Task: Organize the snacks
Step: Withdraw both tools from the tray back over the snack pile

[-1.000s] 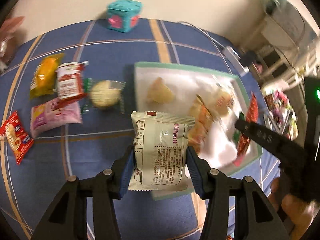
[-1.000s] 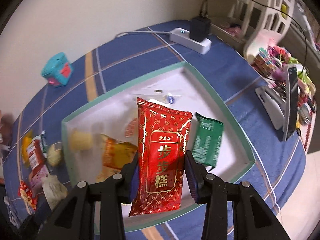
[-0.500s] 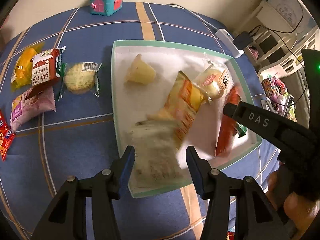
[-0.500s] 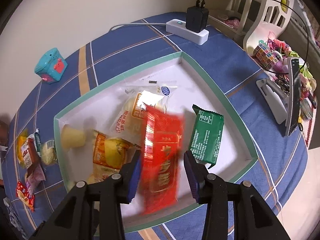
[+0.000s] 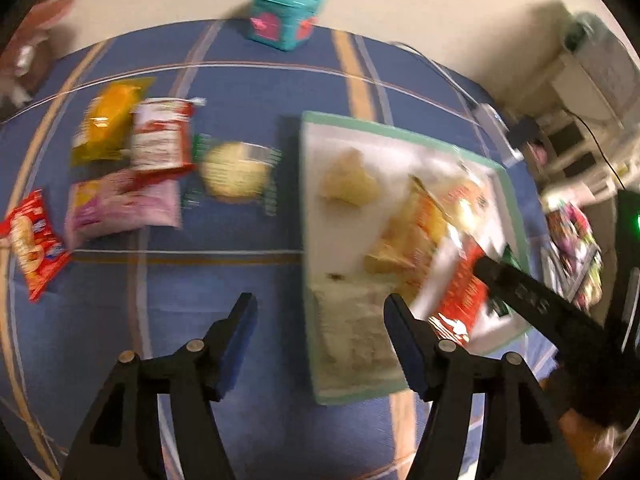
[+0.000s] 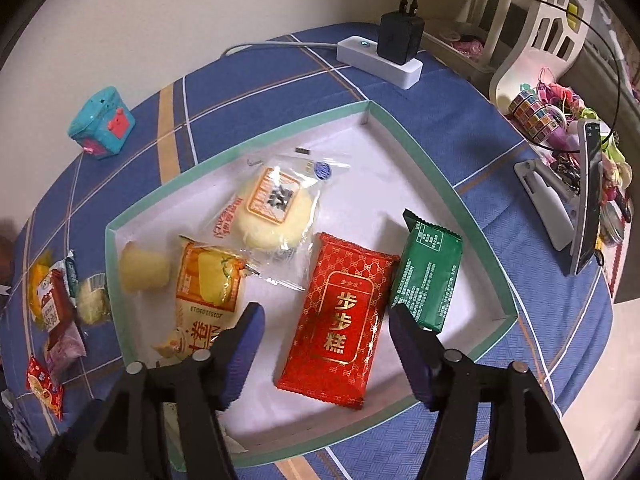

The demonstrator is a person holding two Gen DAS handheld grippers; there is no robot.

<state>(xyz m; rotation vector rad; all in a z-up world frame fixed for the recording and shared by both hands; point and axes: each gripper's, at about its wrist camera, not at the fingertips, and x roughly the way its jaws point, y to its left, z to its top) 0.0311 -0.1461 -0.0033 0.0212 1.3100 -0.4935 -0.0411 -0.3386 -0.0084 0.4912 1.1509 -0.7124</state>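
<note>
My right claw (image 6: 324, 344) hangs wide apart over the near edge of the tray (image 6: 412, 148), gripping nothing. The red packet (image 6: 340, 320) lies flat in the tray directly between and just ahead of the two fingers, touching neither as far as I can see. Just to the right of it, ahead of my right finger, sits the green packet (image 6: 430, 272), its edge against the red one. Ahead and left, the orange packet (image 6: 208, 292) runs under my left finger, with the clear-wrapped round cake (image 6: 276, 216) farther out and a small yellow jelly cup (image 6: 142, 270) off to the far left of the tray.

My left claw (image 5: 320, 332) is spread wide too, empty. This view is blurred. The pale printed packet (image 5: 356, 336) lies in the near corner of the tray (image 5: 400, 132), just inside my right finger. Well off to the left, out on the blue table (image 5: 224, 80), the loose snacks wait: a round biscuit pack (image 5: 236, 172), a red-and-white pouch (image 5: 162, 134), a yellow bag (image 5: 108, 120), a pink bag (image 5: 120, 204) and a small red bag (image 5: 30, 240). Far ahead stands a teal box (image 5: 286, 16).
</note>
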